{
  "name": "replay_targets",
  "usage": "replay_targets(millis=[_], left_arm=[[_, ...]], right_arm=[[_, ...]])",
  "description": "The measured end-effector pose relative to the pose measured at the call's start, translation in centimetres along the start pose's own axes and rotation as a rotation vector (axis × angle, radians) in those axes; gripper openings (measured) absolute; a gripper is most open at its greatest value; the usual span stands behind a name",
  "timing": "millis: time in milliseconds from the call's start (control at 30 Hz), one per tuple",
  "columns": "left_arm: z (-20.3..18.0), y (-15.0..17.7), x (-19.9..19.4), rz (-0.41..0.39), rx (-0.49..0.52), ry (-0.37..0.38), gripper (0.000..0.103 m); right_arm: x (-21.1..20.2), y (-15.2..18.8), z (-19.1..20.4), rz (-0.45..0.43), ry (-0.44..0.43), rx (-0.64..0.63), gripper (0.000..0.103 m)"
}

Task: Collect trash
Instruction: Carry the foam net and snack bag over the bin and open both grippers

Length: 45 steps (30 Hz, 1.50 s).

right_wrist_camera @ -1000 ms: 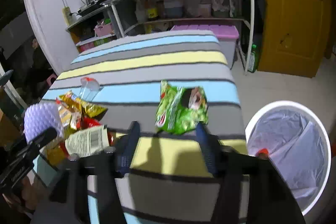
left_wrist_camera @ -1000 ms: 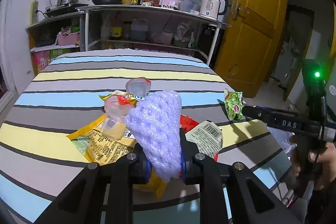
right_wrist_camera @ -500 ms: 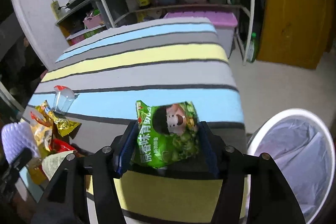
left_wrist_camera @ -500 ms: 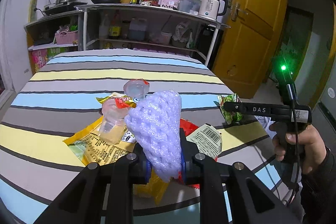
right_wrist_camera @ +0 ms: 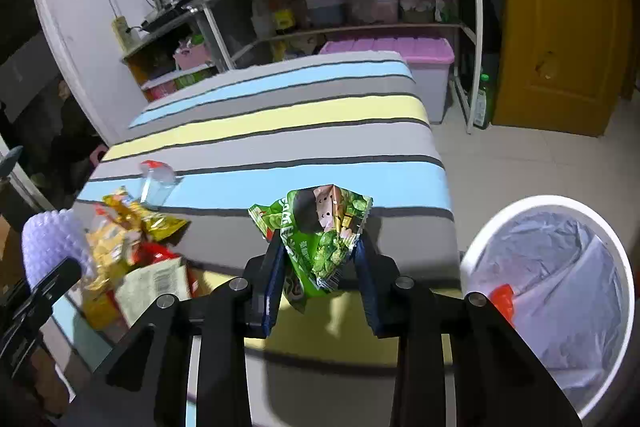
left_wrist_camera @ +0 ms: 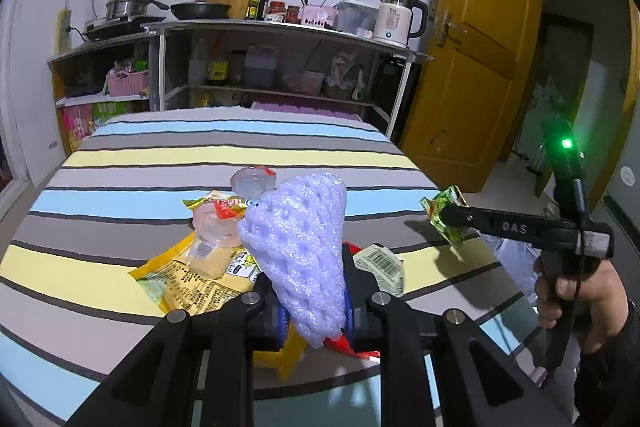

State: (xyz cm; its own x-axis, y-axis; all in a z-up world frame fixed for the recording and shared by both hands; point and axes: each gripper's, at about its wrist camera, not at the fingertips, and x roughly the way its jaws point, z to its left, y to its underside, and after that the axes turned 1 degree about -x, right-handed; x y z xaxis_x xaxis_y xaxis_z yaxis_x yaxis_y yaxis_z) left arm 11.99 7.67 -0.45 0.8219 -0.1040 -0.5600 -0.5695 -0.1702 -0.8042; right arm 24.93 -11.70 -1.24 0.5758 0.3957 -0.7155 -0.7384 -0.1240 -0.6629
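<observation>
Right gripper [right_wrist_camera: 318, 259] just closing, now pinching crumpled green foil snack packet [right_wrist_camera: 324, 227] at frame centre, lifted clear of striped worktop [right_wrist_camera: 280, 131]. Left gripper [left_wrist_camera: 310, 301] clamped on lilac foam fruit net [left_wrist_camera: 298, 239]. Both ready for white lined bin [right_wrist_camera: 556, 291], lower right.

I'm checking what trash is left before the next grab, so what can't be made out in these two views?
- Wrappers beneath the foam net, left wrist view: the net and left tongs cover the pile's middle.
- Bin contents, right wrist view: one red scrap shows; the picture edge cuts off the far side.
- Green snack bag print, right wrist view: crumpled between the right tongs, unreadable.
- Shelf jars, left wrist view: too small.
</observation>
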Motion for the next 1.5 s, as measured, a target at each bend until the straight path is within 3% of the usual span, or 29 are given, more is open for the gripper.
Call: replay_targets(millis=[333, 800, 1500], left_arm=[[-2.7, -0.3, -2.5, -0.027, 0.03, 0.035, 0.02], [-7.3, -0.6, -3.9, -0.032, 0.07, 0.106, 0.02], [-18.5, -1.3, 1.5, 0.017, 0.217, 0.266, 0.02]], right_arm=[[-6.1, 2.4, 1.3, -0.063, -0.026, -0.022, 0.034], [-12.2, 4.8, 0.8, -0.142, 0.012, -0.027, 0.034], [-14.4, 7.0, -9.3, -0.167, 0.132, 0.125, 0.035]])
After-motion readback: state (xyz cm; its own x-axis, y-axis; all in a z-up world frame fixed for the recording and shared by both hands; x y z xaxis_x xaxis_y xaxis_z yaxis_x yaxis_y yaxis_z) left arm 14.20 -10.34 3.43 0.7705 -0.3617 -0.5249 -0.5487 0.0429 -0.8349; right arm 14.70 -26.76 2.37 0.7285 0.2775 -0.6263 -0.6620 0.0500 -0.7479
